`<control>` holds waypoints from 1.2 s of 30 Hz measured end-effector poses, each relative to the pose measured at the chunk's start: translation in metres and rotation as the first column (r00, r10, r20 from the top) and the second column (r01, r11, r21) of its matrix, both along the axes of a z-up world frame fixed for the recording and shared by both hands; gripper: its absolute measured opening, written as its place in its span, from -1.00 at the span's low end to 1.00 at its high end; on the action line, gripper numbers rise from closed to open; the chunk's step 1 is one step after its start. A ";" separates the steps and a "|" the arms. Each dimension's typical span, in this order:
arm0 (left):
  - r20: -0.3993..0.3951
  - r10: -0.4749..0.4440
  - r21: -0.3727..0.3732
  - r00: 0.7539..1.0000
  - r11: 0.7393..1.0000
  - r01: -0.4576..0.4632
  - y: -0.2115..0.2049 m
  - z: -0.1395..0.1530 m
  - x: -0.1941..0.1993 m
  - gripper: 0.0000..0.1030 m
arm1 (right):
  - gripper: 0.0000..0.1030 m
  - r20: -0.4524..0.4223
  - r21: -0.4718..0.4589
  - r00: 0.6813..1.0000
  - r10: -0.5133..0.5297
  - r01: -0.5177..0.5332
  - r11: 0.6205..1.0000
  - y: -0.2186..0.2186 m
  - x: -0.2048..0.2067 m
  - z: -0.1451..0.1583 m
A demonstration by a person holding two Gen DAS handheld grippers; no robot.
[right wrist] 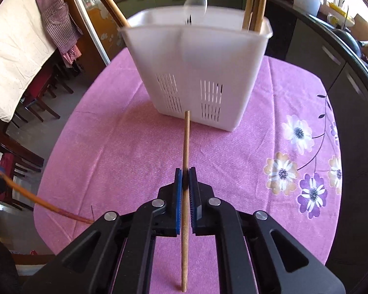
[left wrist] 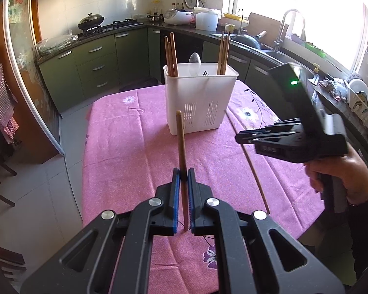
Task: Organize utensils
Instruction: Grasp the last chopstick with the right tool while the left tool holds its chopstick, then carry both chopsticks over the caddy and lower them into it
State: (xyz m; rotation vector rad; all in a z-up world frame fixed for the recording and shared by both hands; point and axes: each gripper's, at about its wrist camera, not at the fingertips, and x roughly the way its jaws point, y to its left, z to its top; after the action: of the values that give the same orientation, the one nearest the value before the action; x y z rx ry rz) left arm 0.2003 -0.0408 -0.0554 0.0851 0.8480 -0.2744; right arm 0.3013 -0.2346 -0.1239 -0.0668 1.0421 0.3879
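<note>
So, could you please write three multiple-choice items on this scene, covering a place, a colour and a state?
1. Where does the white utensil holder stand?
A. on the tablecloth
B. in the sink
C. on the stove

2. What is the tablecloth's main colour?
A. green
B. pink
C. grey

3. What is the left gripper doing?
A. hanging open
B. gripping a spoon
C. gripping a chopstick

Answers: 1 A, its base rests on the cloth; 2 B, pink with printed flowers; 3 C, the blue pads press a wooden chopstick. The right gripper holds another chopstick.

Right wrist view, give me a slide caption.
Right hand-held gripper shut on a chopstick, facing the white utensil holder on a pink tablecloth.
</note>
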 end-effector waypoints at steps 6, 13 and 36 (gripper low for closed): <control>0.005 0.005 0.006 1.000 1.000 -0.005 -0.001 0.000 -0.004 -0.88 | -0.88 0.143 0.069 0.990 -0.014 0.004 0.998 -0.035 -0.061 0.042; 0.008 0.009 0.009 1.000 1.000 -0.009 -0.003 -0.001 -0.007 -0.88 | -0.88 0.225 0.131 0.973 -0.045 0.016 0.991 -0.069 -0.117 0.059; 0.011 -0.001 0.011 1.000 1.000 0.001 -0.011 0.009 -0.005 -0.88 | -0.88 0.256 0.155 0.967 -0.013 -0.028 0.988 -0.067 -0.125 0.073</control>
State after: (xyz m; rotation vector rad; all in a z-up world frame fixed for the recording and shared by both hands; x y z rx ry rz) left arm 0.1950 -0.0515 -0.0461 0.0974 0.8382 -0.2697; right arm 0.1767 -0.3020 -0.0512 0.0205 0.7529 0.4546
